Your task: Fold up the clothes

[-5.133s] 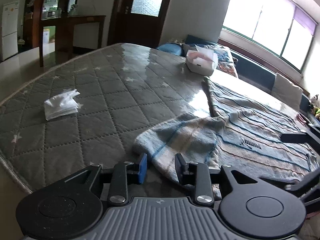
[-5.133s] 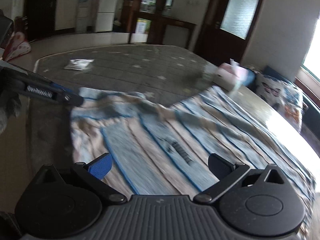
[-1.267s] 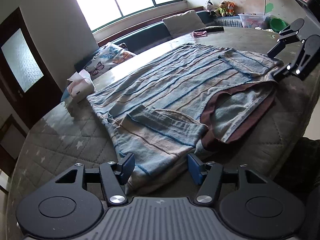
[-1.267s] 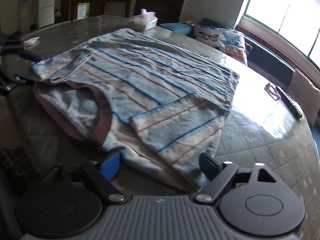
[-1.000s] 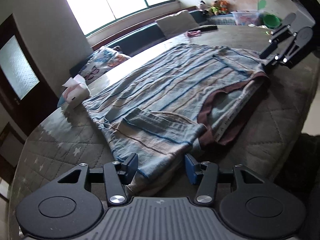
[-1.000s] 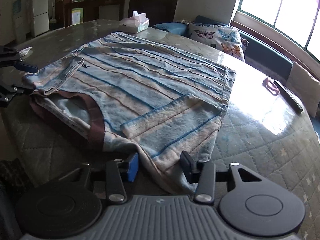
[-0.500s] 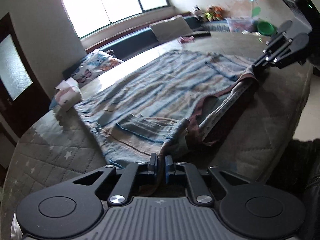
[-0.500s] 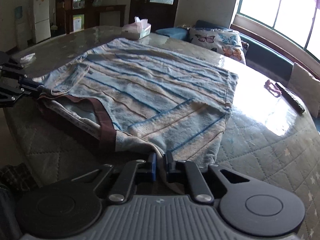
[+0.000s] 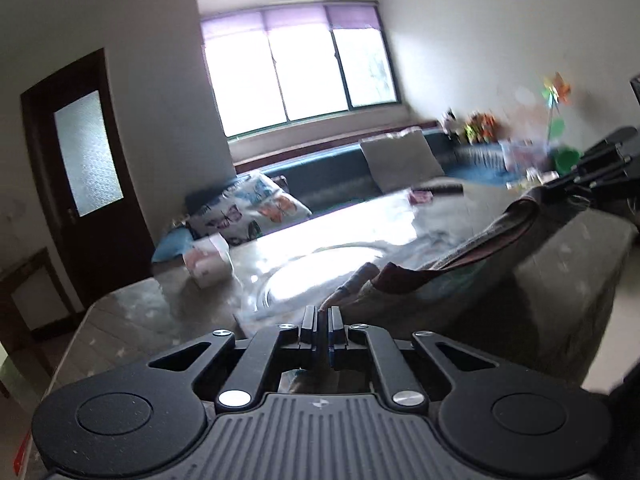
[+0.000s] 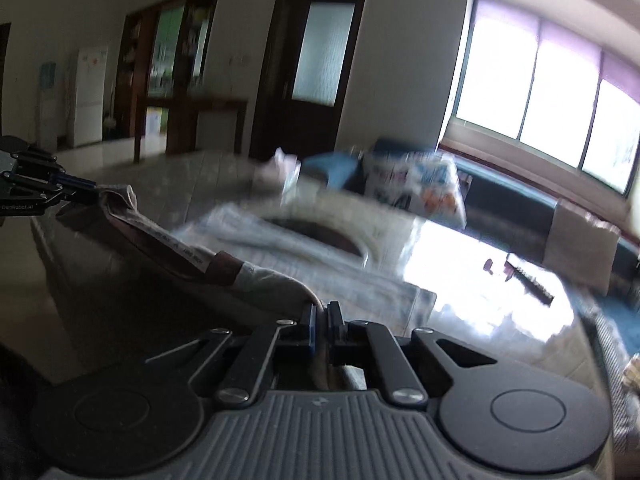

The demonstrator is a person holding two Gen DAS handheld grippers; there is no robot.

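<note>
A blue-and-beige striped shirt (image 9: 460, 256) with a brown neck band lies on the quilted table (image 9: 168, 300), its near edge lifted off the surface. My left gripper (image 9: 322, 314) is shut on one shoulder of the shirt. My right gripper (image 10: 320, 312) is shut on the other shoulder of the shirt (image 10: 280, 280). The brown neck band (image 10: 160, 240) hangs stretched between the two grippers. Each gripper shows in the other's view: the right gripper (image 9: 592, 176) at the far right, the left gripper (image 10: 60, 192) at the far left. Both views are blurred by motion.
A tissue box (image 9: 208, 262) stands on the table beyond the shirt. A dark remote (image 10: 528, 278) and a small pink item (image 9: 420, 196) lie at the far side. A bench with a butterfly cushion (image 9: 248, 208) runs under the window. A dark door (image 9: 84, 168) is at the left.
Both grippers have closed on the shirt's shoulders and risen, lifting its near edge off the table. Both views have tilted up toward the room.
</note>
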